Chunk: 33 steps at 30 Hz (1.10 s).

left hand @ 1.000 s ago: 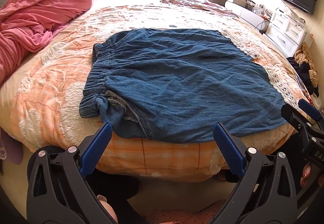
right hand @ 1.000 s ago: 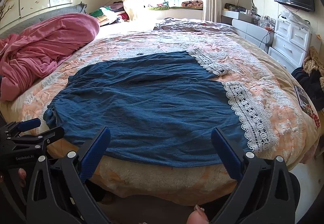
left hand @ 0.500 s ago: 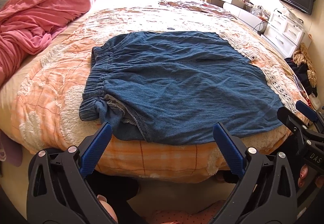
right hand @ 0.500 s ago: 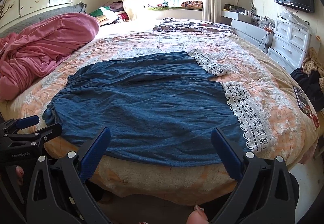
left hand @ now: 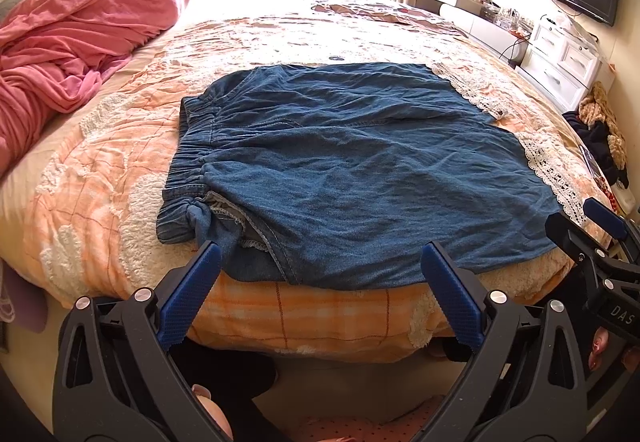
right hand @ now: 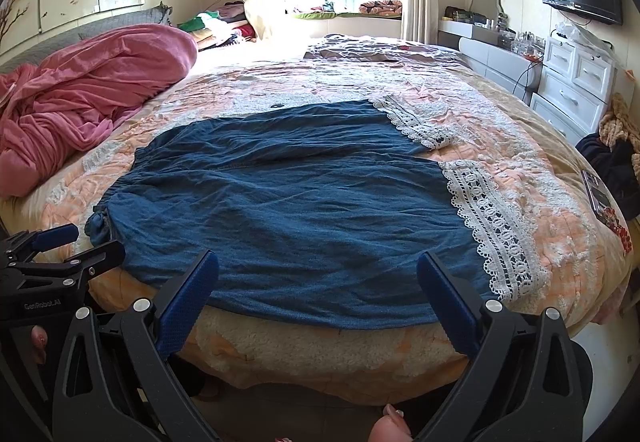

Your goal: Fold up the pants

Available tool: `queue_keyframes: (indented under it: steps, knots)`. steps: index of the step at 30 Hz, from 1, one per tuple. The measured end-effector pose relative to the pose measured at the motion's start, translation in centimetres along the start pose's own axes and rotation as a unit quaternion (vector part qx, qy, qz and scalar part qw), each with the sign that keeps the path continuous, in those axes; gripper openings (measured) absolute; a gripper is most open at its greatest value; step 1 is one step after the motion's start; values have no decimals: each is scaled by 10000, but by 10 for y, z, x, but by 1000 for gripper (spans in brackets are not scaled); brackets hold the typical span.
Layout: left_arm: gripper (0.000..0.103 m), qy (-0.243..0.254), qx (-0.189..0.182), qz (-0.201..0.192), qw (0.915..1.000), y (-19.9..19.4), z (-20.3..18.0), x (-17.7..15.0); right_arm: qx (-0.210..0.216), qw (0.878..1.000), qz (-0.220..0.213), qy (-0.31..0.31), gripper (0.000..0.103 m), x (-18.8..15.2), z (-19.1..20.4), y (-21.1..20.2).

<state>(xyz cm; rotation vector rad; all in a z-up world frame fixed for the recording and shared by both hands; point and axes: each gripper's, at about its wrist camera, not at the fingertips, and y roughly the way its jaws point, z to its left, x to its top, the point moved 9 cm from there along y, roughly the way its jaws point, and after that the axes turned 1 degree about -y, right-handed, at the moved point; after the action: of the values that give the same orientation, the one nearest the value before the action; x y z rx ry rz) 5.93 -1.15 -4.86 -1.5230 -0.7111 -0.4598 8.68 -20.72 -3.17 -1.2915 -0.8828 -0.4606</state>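
Left wrist view: pants (left hand: 360, 170) lie flat on the bed (left hand: 100, 178), soft and limp. Left hand-held gripper (left hand: 320, 282) and right hand-held gripper (right hand: 318, 290) gape wide, empty. Best hold: elastic waistband (left hand: 188, 158), at the pants' left end.

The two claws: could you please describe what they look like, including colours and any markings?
Both are alike. The left claw and right claw each have black plastic arms with cut-out openings and silver screw heads, tipped with blue textured pads. Seen side-on from the opposite camera, the right claw's body shows white "DAS" lettering, and the left's reads "GenRobot.AI".
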Motion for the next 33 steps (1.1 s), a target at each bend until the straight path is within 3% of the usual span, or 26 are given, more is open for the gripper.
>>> queue_keyframes:
  steps: [26, 33]
  knots:
    - [94, 6, -26, 69, 10000, 11, 2, 2, 86, 9999, 89, 79, 99, 2, 1, 15]
    - [94, -76, -106, 21, 9999, 18, 11, 13, 335, 9993, 164, 85, 99, 12, 6, 31]
